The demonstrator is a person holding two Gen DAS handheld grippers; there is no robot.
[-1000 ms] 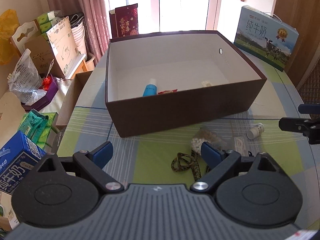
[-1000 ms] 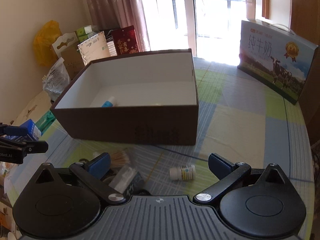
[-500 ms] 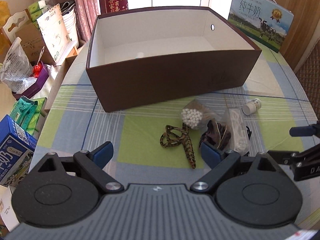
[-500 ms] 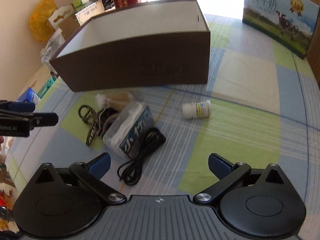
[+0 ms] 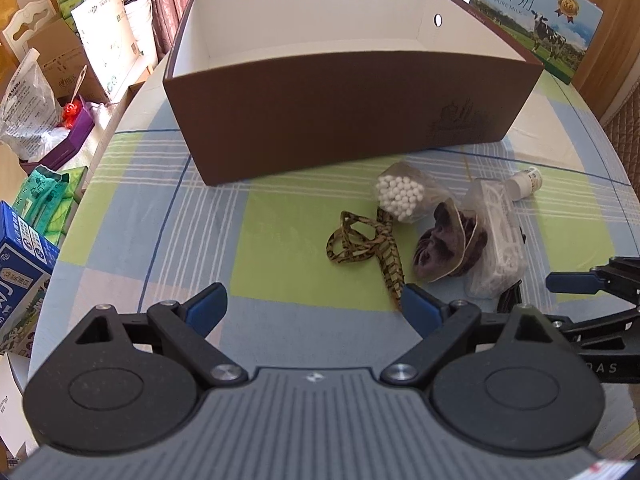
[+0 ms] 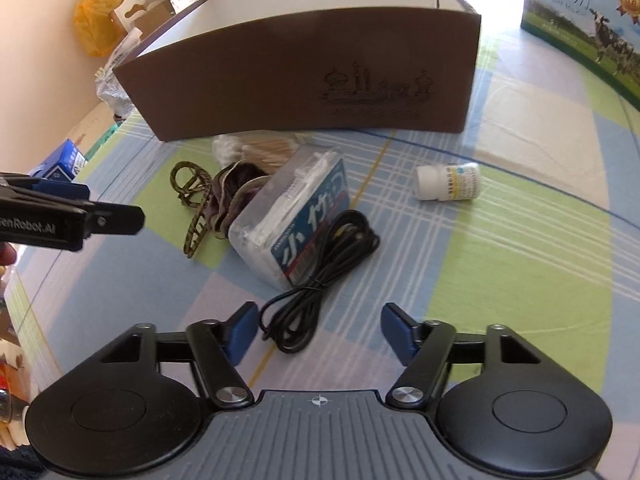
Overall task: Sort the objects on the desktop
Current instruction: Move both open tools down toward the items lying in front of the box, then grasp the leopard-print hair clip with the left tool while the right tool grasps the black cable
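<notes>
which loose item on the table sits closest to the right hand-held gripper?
The coiled black cable, lying just ahead of the right hand-held gripper, beside the clear plastic box. The white pill bottle lies farther off.

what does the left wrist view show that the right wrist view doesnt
Only the left wrist view shows the white round tips of the cotton swab bag and the hole in the brown box's far wall.

Only the right wrist view shows the coiled black cable in full and the blue label on the clear pack.

Both show the box, the patterned strap, the dark cloth pouch, the white pill bottle, and open, empty tongs on the left and right.
</notes>
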